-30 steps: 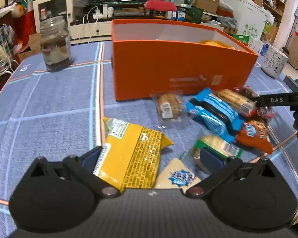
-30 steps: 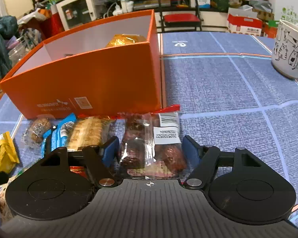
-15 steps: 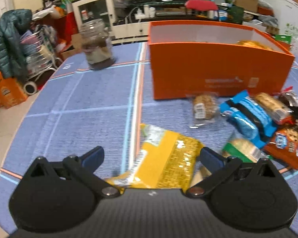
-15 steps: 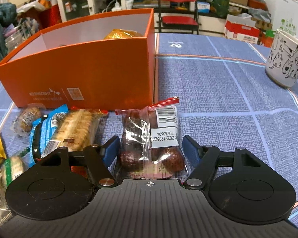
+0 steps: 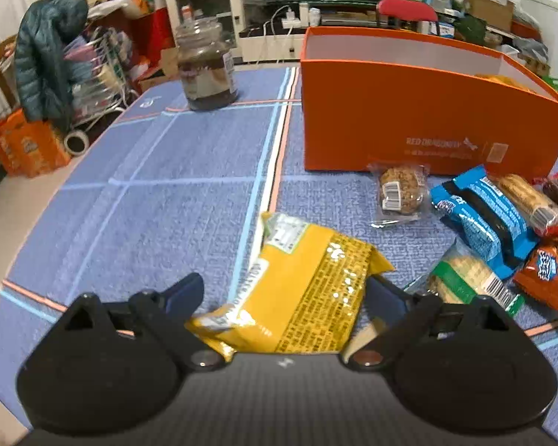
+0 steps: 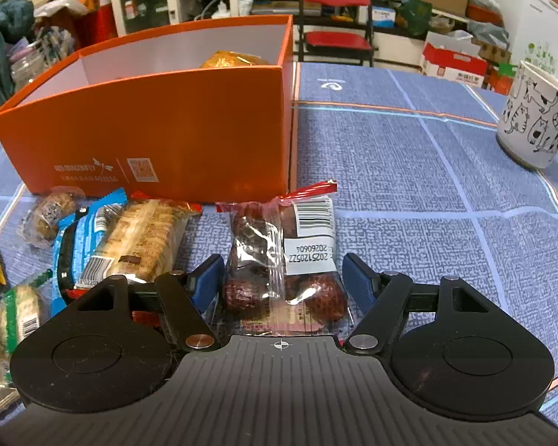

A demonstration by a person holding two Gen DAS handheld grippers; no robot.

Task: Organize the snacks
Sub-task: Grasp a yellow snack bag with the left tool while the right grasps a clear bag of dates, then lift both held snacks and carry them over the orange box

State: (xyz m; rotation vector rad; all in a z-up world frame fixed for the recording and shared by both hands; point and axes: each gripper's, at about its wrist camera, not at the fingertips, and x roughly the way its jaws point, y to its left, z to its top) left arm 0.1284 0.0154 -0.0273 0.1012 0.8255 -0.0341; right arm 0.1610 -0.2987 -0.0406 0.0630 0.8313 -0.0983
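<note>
Orange box (image 5: 420, 111), white inside. Blue textured tablecloth (image 5: 160, 193) with light-blue, white and orange lines. Yellow snack bag (image 5: 305, 290), black print. Blue wrapper (image 5: 483, 219). Clear red-edged packet (image 6: 286, 260), dark red fruit. White cup (image 6: 535, 119), black cat drawings.

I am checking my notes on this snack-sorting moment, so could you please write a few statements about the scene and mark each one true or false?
1. The yellow packet lies between the fingers of the left tongs, whose jaws are closing. True.
2. The orange box is empty. False: a golden-wrapped snack already sits inside.
3. The clear packet of dark red fruit sits between the fingers of the right tongs. True.
4. The glass jar stands inside the box. False: it stands on the blue cloth, apart from the box.
5. The cat-print cup lies tipped on its side. False: it stands upright.
</note>
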